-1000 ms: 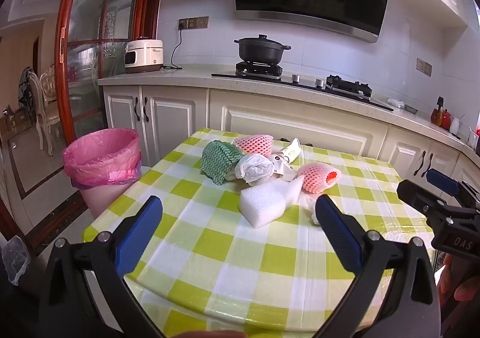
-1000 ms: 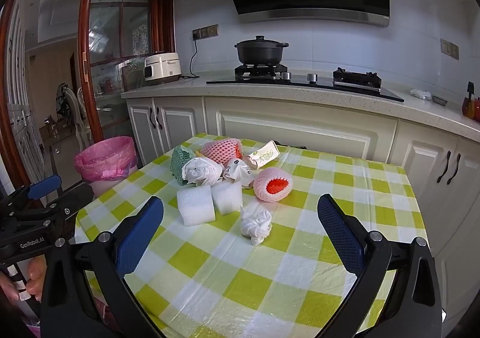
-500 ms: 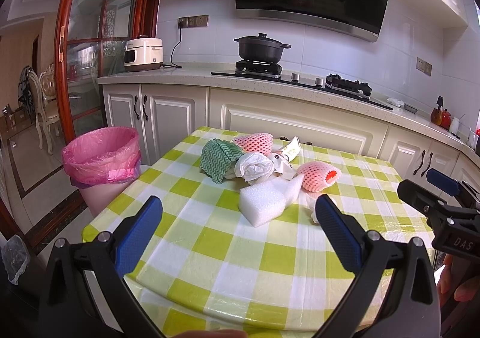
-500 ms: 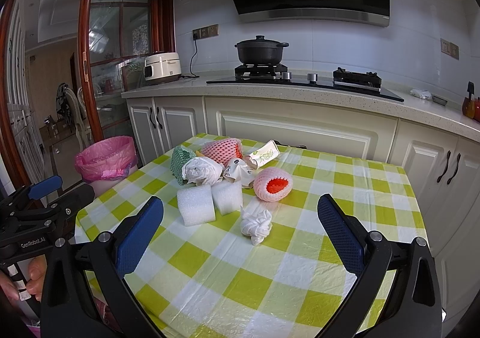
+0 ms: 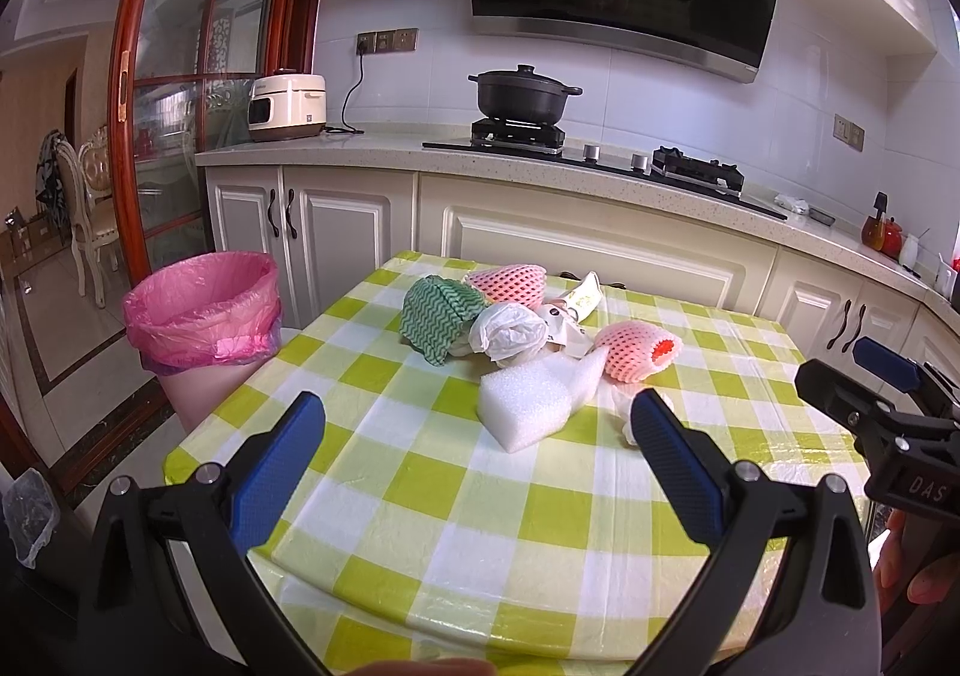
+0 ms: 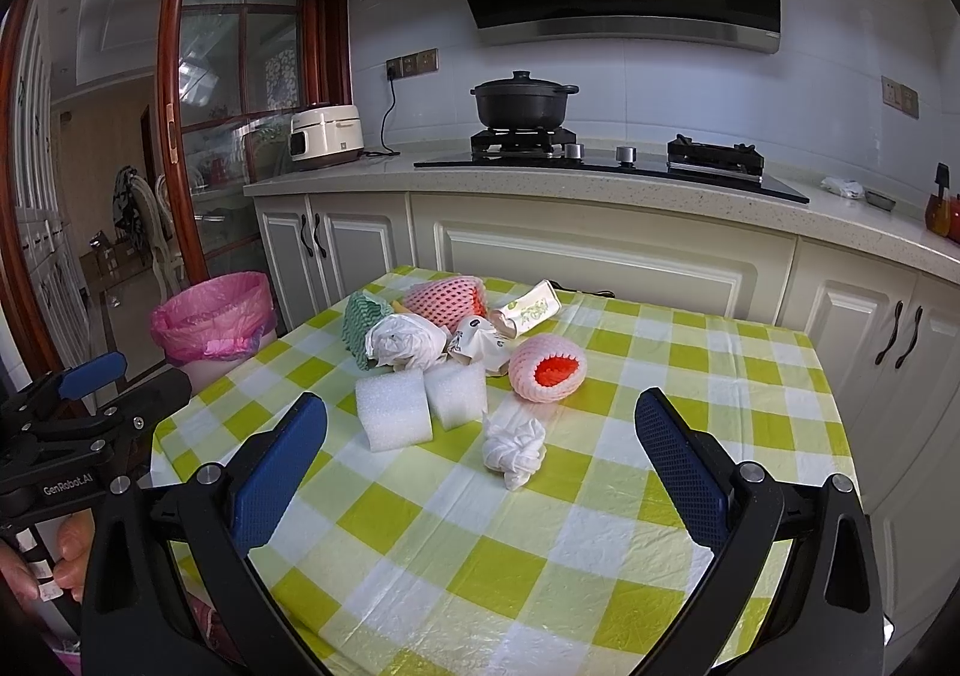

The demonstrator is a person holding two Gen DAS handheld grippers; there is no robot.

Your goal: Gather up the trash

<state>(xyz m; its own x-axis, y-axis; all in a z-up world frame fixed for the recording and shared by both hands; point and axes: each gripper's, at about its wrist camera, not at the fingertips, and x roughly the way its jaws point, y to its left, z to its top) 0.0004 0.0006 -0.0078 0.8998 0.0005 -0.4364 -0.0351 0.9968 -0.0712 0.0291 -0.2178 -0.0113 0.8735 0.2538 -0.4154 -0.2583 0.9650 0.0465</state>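
Trash sits heaped toward the far middle of the bench [image 6: 600, 526], which wears a green-and-white checked cloth, so both tools can reach in from the near edge. Furthest left, off the bench on the floor, a bin [image 6: 210, 316] lined with a pink bag stands open-mouthed, I'd guess ready for the drops. Then come a green zigzag cloth [image 6: 360, 322], a crumpled white bag [image 6: 405, 340], two white foam blocks [image 6: 393, 412] just beside each other, a pink foam net [image 6: 447, 298], a balled tissue [image 6: 513, 448], a printed wrapper [image 6: 531, 310] and a second pink net sleeve [image 6: 546, 367] showing orange inside. The left hand-held gripper [image 5: 477, 421] hovers with fingers spread wide, holding nothing; the right hand-held gripper [image 6: 480, 421] likewise gapes empty. Its neighbour's body reads "GenRobot.AI"; the other shows "DAS". The wrapper's print is too small to read.
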